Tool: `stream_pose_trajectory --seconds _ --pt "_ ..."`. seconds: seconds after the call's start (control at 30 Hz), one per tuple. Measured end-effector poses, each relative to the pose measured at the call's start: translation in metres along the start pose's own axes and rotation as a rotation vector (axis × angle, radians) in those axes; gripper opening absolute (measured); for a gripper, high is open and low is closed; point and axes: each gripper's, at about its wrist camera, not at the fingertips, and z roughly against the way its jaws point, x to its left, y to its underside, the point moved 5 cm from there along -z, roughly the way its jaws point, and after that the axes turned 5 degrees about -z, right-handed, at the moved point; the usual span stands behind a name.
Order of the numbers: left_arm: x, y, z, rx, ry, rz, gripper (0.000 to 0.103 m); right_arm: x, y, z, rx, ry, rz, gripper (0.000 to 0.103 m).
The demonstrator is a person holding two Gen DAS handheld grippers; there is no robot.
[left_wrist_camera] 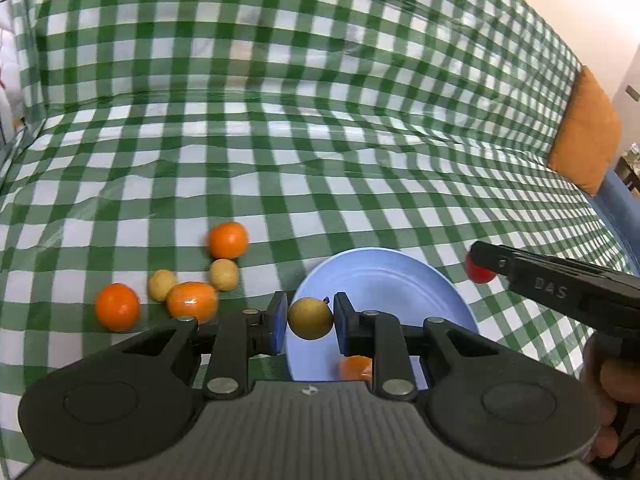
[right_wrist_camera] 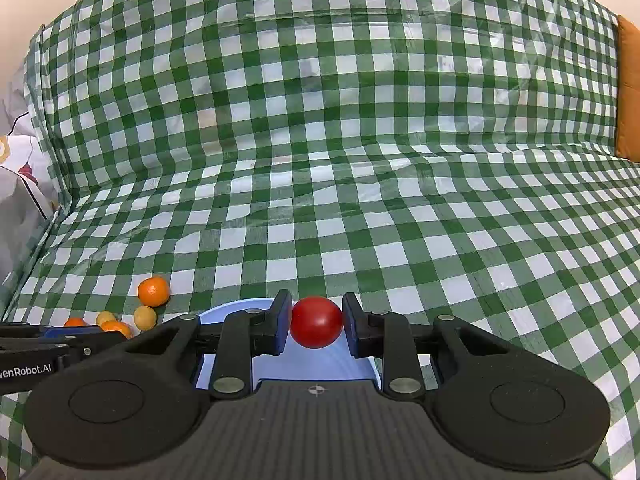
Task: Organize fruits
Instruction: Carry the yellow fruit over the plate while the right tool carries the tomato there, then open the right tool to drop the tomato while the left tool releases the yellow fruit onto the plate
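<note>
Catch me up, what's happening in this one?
A person is sorting fruit onto a blue plate using two handheld grippers. The left gripper holds a small tan fruit over the plate, which already has one orange piece in it. The right gripper holds a red fruit near the plate's edge. Three oranges and two tan fruits lie on the checkered cloth.

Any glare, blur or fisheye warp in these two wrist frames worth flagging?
Left wrist: strong barrel warp bends the checked cloth; glare patches on its glossy upper part; orange on the blue plate is smeared; brown fruit in the left gripper is sharp. Right wrist: same warp, dark corners, sheen on cloth; red fruit in the right gripper is crisp.
</note>
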Motion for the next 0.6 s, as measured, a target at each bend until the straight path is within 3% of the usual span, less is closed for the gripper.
stream_pose_trajectory --seconds 0.4,0.6 --pt "-0.036 0.003 -0.009 -0.033 0.032 -0.081 0.027 0.003 0.008 -0.008 0.075 0.027 0.024 0.029" --pt "-0.059 0.006 -0.011 -0.062 0.032 -0.168 0.027 0.0 0.012 -0.01 0.097 0.034 0.027 0.029"
